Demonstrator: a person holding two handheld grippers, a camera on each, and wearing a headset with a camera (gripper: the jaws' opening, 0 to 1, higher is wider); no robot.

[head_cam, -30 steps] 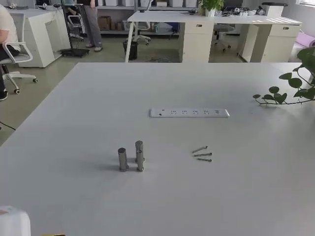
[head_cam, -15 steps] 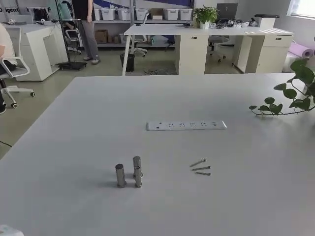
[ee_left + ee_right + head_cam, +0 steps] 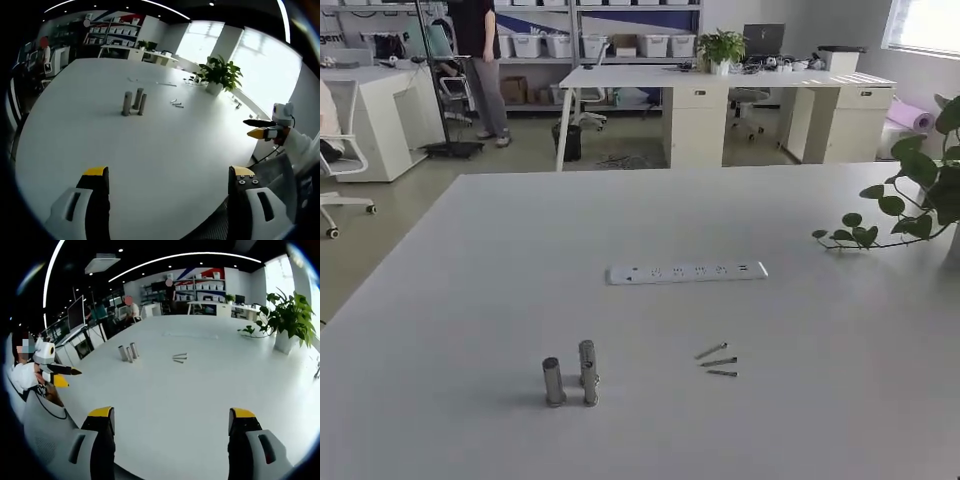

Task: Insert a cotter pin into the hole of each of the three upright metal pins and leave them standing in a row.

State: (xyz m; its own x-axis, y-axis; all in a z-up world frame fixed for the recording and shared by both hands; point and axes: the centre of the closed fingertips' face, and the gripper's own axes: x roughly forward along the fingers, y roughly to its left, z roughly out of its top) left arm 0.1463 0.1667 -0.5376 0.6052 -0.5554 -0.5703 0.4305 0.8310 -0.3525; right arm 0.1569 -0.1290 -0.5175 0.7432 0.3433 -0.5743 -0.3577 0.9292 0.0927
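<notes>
Three upright metal pins (image 3: pixel 570 374) stand bunched close together on the white table (image 3: pixel 470 300), two side by side in front and one just behind. Three thin cotter pins (image 3: pixel 717 361) lie loose to their right. In the left gripper view the metal pins (image 3: pixel 134 102) and cotter pins (image 3: pixel 176 103) are far ahead of my left gripper (image 3: pixel 168 175), which is open and holds nothing. My right gripper (image 3: pixel 172 414) is open too, well short of the metal pins (image 3: pixel 128 352) and cotter pins (image 3: pixel 179 357). Each gripper view catches the other gripper at its side: right gripper (image 3: pixel 265 129), left gripper (image 3: pixel 56 374).
A white power strip (image 3: pixel 687 272) lies beyond the pins at mid-table. A trailing green plant (image 3: pixel 905 195) sits at the table's right edge. Desks, shelves, chairs and a standing person (image 3: pixel 480 60) are far behind.
The head camera has tipped upward, so everything sits lower in the picture. The metal pins and cotter pins have not moved on the table. A white shape at bottom left has left the picture.
</notes>
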